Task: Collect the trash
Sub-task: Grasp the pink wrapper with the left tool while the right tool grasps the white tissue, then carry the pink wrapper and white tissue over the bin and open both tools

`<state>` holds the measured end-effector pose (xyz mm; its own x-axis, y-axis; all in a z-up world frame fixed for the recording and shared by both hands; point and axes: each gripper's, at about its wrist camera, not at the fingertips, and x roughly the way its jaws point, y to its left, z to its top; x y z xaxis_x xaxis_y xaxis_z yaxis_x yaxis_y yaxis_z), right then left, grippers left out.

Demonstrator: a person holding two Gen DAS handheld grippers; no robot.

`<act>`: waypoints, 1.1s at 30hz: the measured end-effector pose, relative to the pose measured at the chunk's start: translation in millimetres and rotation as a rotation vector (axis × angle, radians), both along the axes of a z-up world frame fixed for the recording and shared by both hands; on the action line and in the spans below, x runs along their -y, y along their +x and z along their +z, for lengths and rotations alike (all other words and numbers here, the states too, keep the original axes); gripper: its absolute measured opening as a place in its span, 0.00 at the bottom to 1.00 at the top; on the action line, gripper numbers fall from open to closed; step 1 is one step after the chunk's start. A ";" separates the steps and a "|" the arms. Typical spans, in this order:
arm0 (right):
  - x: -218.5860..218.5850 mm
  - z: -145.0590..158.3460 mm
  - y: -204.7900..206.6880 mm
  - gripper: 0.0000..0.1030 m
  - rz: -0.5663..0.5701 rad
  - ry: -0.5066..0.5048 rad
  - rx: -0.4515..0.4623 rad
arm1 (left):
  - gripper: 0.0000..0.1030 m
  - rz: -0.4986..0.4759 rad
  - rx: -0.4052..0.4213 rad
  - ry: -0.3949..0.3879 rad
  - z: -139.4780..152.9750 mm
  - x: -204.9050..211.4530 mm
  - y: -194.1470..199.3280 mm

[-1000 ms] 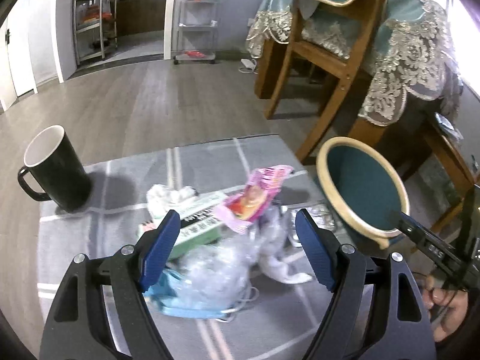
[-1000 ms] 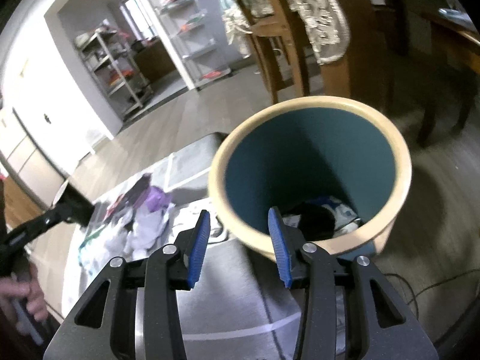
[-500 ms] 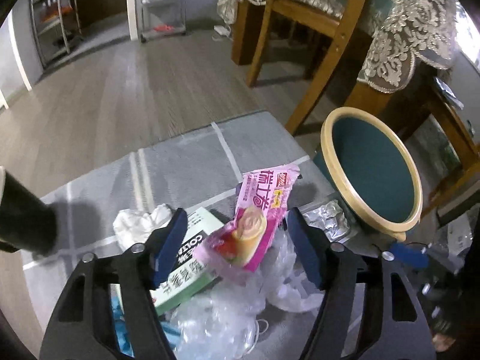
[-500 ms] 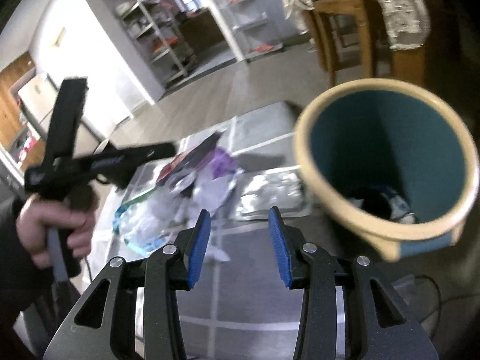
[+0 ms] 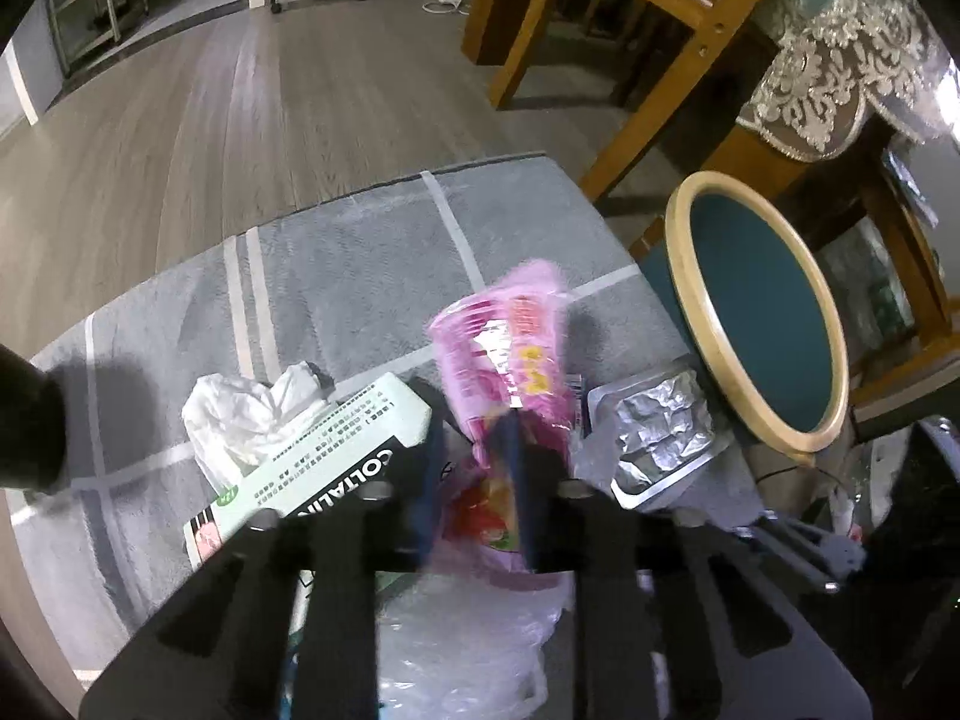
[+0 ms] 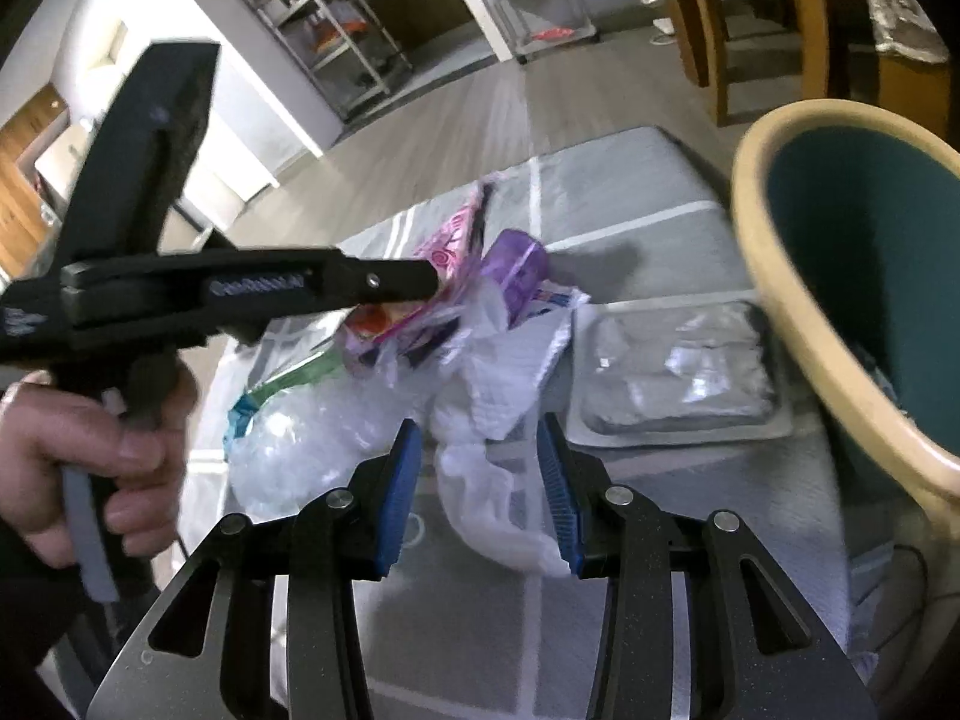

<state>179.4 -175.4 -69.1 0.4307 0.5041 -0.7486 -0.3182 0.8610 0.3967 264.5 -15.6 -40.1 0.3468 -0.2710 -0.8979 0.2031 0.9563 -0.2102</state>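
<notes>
A trash pile lies on a grey cloth-covered table (image 5: 336, 276). My left gripper (image 5: 474, 480) is shut on a pink snack wrapper (image 5: 510, 342), which stands up between the fingers; it also shows in the right wrist view (image 6: 444, 252). Beside it lie a green-white box (image 5: 324, 456), a white tissue (image 5: 240, 414), a foil blister pack (image 5: 654, 426) and clear plastic (image 5: 468, 654). My right gripper (image 6: 480, 480) is open, its fingers on either side of a crumpled white plastic bag (image 6: 498, 480). The teal bin with a cream rim (image 6: 804, 312) stands to the right.
A black mug (image 5: 24, 420) stands at the table's left edge. Wooden chairs (image 5: 630, 48) and a table with a lace cloth (image 5: 852, 72) stand behind the bin. Metal shelves (image 6: 336, 36) stand at the far wall across open wooden floor.
My left gripper moved forward into the pile and shut on the pink wrapper. My right gripper swung left from over the bin to the pile and now straddles the white bag.
</notes>
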 end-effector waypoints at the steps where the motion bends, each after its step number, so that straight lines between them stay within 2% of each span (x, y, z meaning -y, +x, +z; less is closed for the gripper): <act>1: -4.5 -2.4 1.8 0.41 0.007 -0.008 -0.005 | 0.14 0.000 0.006 -0.008 2.4 -1.8 -1.6; 4: -14.7 -10.5 6.9 0.30 0.021 -0.026 -0.023 | 0.13 0.012 0.021 -0.033 9.5 -8.1 -5.1; 6: -15.4 -14.1 8.2 0.19 0.025 -0.030 -0.037 | 0.13 0.034 0.030 -0.063 14.1 -15.4 -6.3; 9: -12.4 -15.8 3.7 0.12 0.030 -0.018 -0.041 | 0.12 0.064 0.045 -0.087 19.7 -25.9 -8.5; 14: 0.7 -6.5 -5.7 0.09 0.032 0.010 -0.016 | 0.12 0.101 0.071 -0.124 28.0 -37.7 -13.5; 22: 36.5 29.5 -16.1 0.09 -0.015 0.040 0.077 | 0.12 0.098 0.129 -0.167 50.8 -35.0 -31.6; 27: 63.0 44.4 -20.7 0.09 -0.043 0.039 0.120 | 0.12 0.089 0.156 -0.192 62.9 -25.1 -42.1; 33: 89.9 48.4 -24.9 0.09 -0.081 0.020 0.137 | 0.12 0.065 0.173 -0.237 66.4 -0.4 -67.0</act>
<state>154.5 -265.3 -20.7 0.5676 0.4777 -0.6706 -0.3006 0.8785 0.3713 197.5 -15.2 26.3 0.5124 -0.4382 -0.7385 0.1957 0.8970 -0.3964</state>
